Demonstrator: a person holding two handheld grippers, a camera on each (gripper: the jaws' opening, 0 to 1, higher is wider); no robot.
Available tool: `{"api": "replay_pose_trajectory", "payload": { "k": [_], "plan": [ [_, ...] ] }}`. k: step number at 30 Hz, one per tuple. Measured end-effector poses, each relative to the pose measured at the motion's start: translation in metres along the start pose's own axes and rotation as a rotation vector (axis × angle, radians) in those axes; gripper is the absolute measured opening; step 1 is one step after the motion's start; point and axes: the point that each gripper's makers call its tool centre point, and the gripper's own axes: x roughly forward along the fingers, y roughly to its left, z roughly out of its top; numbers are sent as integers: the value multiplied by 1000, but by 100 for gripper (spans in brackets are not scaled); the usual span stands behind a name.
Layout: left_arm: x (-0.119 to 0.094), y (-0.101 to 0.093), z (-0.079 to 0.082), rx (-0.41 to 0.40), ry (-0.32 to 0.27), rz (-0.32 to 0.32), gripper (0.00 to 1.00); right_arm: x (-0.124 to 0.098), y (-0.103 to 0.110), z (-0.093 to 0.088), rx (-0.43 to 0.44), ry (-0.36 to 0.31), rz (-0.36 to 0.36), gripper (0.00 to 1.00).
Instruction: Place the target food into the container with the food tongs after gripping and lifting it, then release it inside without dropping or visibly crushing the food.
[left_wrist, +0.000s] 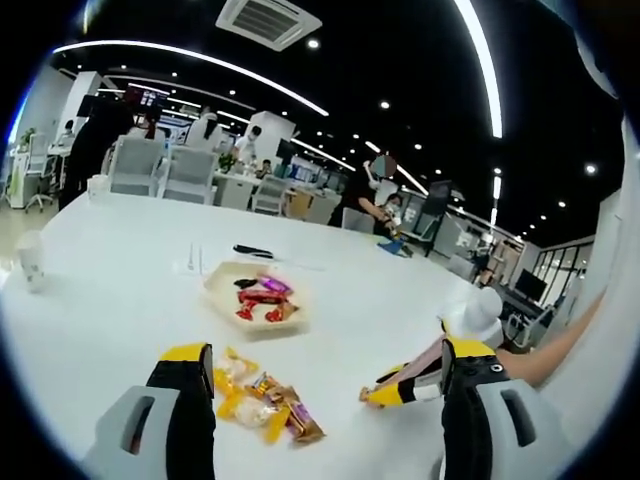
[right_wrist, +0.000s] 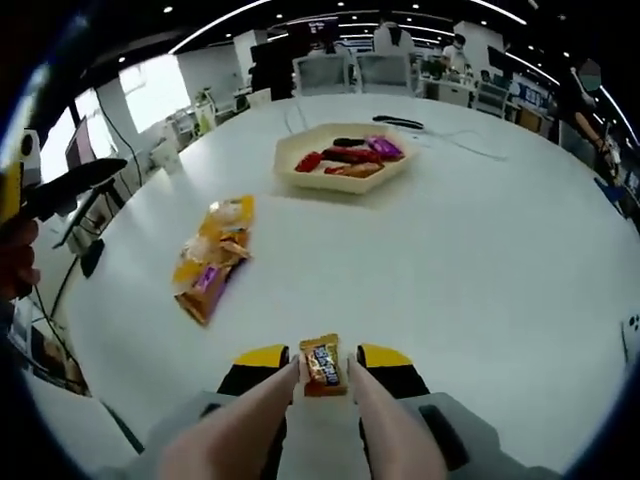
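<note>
The right gripper (right_wrist: 322, 372) is clamped on a pair of pale food tongs (right_wrist: 262, 420), and the tong tips pinch a small orange-wrapped candy bar (right_wrist: 322, 366) just above the white table (right_wrist: 500, 260), near its close edge; seen from the left gripper view, the same tongs reach in from the right with the candy bar (left_wrist: 385, 394) at their tip. The left gripper (left_wrist: 325, 370) carries nothing, its jaws standing wide apart over the table. The container, a shallow cream tray (right_wrist: 290, 170), sits well apart toward the far side of the table and already holds red, purple and orange wrapped snacks (right_wrist: 350, 158); a loose heap of yellow and brown wrapped snacks (right_wrist: 212, 258) lies between, off toward the table's left edge. The grip looks narrow, catching the bar only across its width, so the likeliest failure is a slip on the way across the table; the glossy wrapper could slide out if the squeeze eases or the tongs tilt; squeezing harder to guard against that could dent or crush the bar. A low carry might clip the tray's raised rim and knock the bar loose short of it; letting go too high could make it bounce off the pieces already inside and land on the table.
</note>
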Motion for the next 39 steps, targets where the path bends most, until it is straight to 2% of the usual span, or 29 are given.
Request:
{"api": "replay_pose_trajectory", "payload": {
  "k": [2,6,9,10,11,13,15,16,17,22,28,32,35,39],
  "plan": [
    [-3,1,0,-3,-4,5,95,0,4,2,-6,-26,25,27],
    [-6,5,-2,-25,2,13,94,0,10,8,-23,-45,27,27],
    [-6,9,-1,-46,-8,23,94,8,14,2,-52,-10,38,27],
    [-6,10,-2,-59,-8,23,94,6,10,12,-122,-74,23,26],
    [-5,10,-2,-66,-7,22,94,4,13,4,-63,-28,30,26],
    [-5,8,-3,-67,0,18,92,1,10,5,-63,-35,37,25],
    [-2,6,-4,-68,0,12,92,1,10,5,-84,-40,40,24],
    [-1,5,-5,-69,4,9,92,2,9,5,-143,-31,39,23],
    [-1,4,-5,-70,6,6,92,1,10,5,-158,-27,38,23],
    [1,1,-6,-68,3,-4,92,2,9,5,-134,-20,43,18],
    [-1,4,-4,-62,-4,5,92,2,11,5,-124,-26,47,19],
    [-2,5,-4,-61,-6,5,91,3,11,4,-171,-13,86,22],
    [-1,4,-4,-62,-7,3,91,3,11,4,-155,-15,78,20],
    [0,2,-2,-62,-15,-3,91,5,11,5,-138,14,61,17]
  ]
}}
